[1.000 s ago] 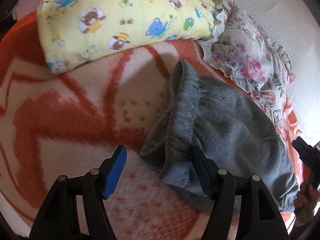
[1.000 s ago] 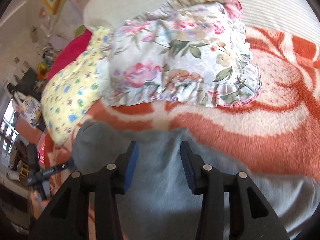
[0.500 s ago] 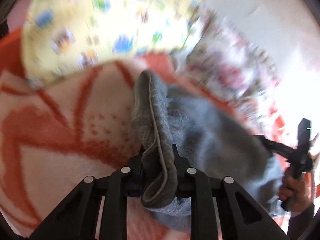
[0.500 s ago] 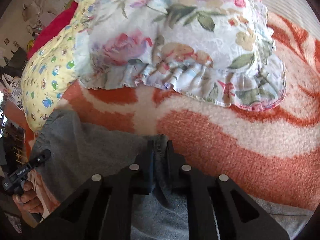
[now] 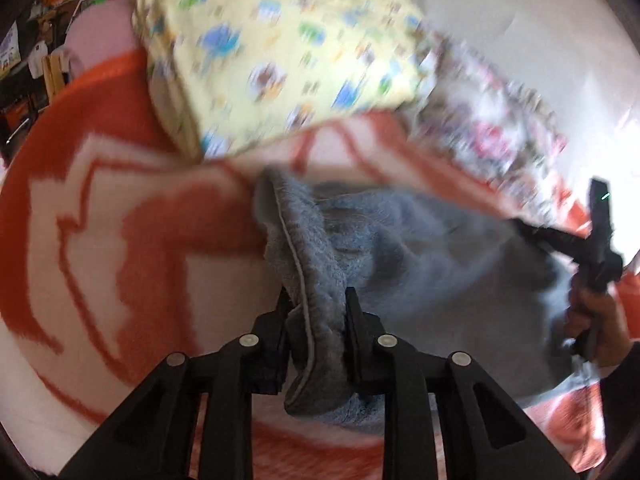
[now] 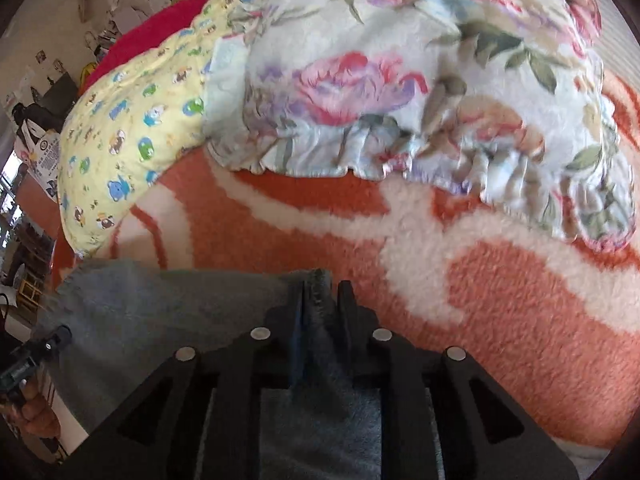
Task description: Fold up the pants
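Note:
Grey fleece pants point(image 5: 420, 264) lie on an orange and white blanket point(image 5: 120, 240). My left gripper point(image 5: 316, 308) is shut on the waistband edge and holds it raised off the blanket. My right gripper point(image 6: 318, 296) is shut on the other waistband corner of the pants point(image 6: 160, 312). The right gripper also shows at the right edge of the left wrist view point(image 5: 596, 240), held by a hand. The left gripper shows at the lower left of the right wrist view point(image 6: 36, 352). The legs of the pants are out of view.
A yellow cartoon-print pillow point(image 5: 280, 60) and a floral ruffled pillow point(image 6: 400, 80) lie just beyond the pants. A white wall point(image 5: 540, 20) stands behind them. Room clutter shows at the far left point(image 6: 32, 140).
Both grippers were open around the waistband a second ago, then shut on it. Since then the pants have been lifted a little and both views have shifted.

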A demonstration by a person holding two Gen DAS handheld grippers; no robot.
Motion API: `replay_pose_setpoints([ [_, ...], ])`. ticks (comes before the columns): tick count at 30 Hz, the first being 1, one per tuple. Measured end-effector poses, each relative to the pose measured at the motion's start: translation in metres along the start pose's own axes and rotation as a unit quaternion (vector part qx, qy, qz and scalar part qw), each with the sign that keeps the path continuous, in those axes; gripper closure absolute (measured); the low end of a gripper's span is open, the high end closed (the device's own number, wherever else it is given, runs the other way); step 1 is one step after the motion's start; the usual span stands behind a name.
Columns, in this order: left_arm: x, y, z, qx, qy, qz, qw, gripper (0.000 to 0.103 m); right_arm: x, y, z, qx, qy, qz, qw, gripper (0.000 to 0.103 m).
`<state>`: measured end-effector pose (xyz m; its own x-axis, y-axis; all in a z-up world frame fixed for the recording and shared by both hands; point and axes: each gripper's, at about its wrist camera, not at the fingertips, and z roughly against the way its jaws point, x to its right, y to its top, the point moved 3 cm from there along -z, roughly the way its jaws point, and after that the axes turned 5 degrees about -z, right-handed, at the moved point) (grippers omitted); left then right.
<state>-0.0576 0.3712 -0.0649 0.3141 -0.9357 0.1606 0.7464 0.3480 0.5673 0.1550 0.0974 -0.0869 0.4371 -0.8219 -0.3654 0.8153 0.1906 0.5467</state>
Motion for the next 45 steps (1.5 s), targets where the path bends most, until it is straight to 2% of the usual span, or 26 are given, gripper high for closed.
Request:
replay_pose_setpoints([
  [1, -0.004, -0.005, 0.000, -0.004, 0.008, 0.000, 1.0000, 0.073, 0.002, -0.003, 0.003, 0.004, 0.008, -0.009, 1.000, 0.080],
  [2, -0.007, -0.009, 0.003, -0.003, 0.010, -0.004, 0.9999, 0.066, 0.004, -0.006, 0.011, 0.012, 0.017, -0.016, 1.000, 0.080],
  [3, -0.011, -0.013, 0.010, -0.001, 0.019, -0.012, 0.9997, 0.054, 0.006, -0.008, 0.021, 0.021, 0.021, -0.021, 0.999, 0.077],
  [5, -0.016, -0.016, 0.024, 0.008, 0.049, -0.028, 0.9984, 0.043, 0.014, -0.012, 0.049, 0.042, 0.029, -0.029, 0.998, 0.074],
  [9, -0.011, -0.016, 0.052, 0.033, 0.076, -0.059, 0.9949, 0.045, 0.043, -0.038, 0.116, 0.077, 0.041, -0.055, 0.995, 0.069],
  [14, 0.041, -0.007, 0.074, 0.065, 0.058, -0.119, 0.9891, 0.044, 0.088, -0.084, 0.191, 0.115, 0.019, -0.103, 0.988, 0.064],
  [17, 0.076, 0.000, 0.088, 0.087, 0.020, -0.139, 0.9862, 0.044, 0.122, -0.118, 0.223, 0.126, -0.007, -0.149, 0.981, 0.062],
  [19, 0.107, -0.001, 0.092, 0.095, -0.024, -0.166, 0.9813, 0.040, 0.144, -0.142, 0.240, 0.132, -0.021, -0.181, 0.974, 0.062],
  [23, 0.178, -0.015, 0.082, 0.083, -0.081, -0.244, 0.9628, 0.038, 0.181, -0.187, 0.265, 0.145, -0.037, -0.241, 0.959, 0.062],
  [25, 0.214, -0.026, 0.072, 0.070, -0.109, -0.283, 0.9504, 0.038, 0.195, -0.205, 0.275, 0.151, -0.039, -0.264, 0.952, 0.062],
  [27, 0.248, -0.040, 0.061, 0.051, -0.137, -0.326, 0.9338, 0.038, 0.204, -0.218, 0.281, 0.154, -0.036, -0.281, 0.946, 0.062],
  [30, 0.292, -0.059, 0.042, 0.024, -0.156, -0.386, 0.9087, 0.037, 0.209, -0.230, 0.291, 0.154, -0.033, -0.289, 0.944, 0.062],
  [32, 0.314, -0.069, 0.030, 0.012, -0.151, -0.415, 0.8970, 0.037, 0.211, -0.236, 0.297, 0.154, -0.046, -0.290, 0.944, 0.061],
  [34, 0.325, -0.076, 0.023, 0.003, -0.157, -0.434, 0.8872, 0.037, 0.217, -0.245, 0.305, 0.165, -0.060, -0.301, 0.937, 0.061],
  [40, 0.343, -0.085, -0.002, -0.023, -0.145, -0.465, 0.8728, 0.037, 0.252, -0.260, 0.328, 0.190, -0.120, -0.343, 0.912, 0.061],
  [43, 0.348, -0.091, -0.013, -0.031, -0.134, -0.480, 0.8666, 0.037, 0.277, -0.262, 0.330, 0.191, -0.120, -0.372, 0.901, 0.061],
  [45, 0.351, -0.093, -0.024, -0.043, -0.119, -0.482, 0.8669, 0.039, 0.290, -0.261, 0.329, 0.193, -0.120, -0.380, 0.897, 0.061],
])
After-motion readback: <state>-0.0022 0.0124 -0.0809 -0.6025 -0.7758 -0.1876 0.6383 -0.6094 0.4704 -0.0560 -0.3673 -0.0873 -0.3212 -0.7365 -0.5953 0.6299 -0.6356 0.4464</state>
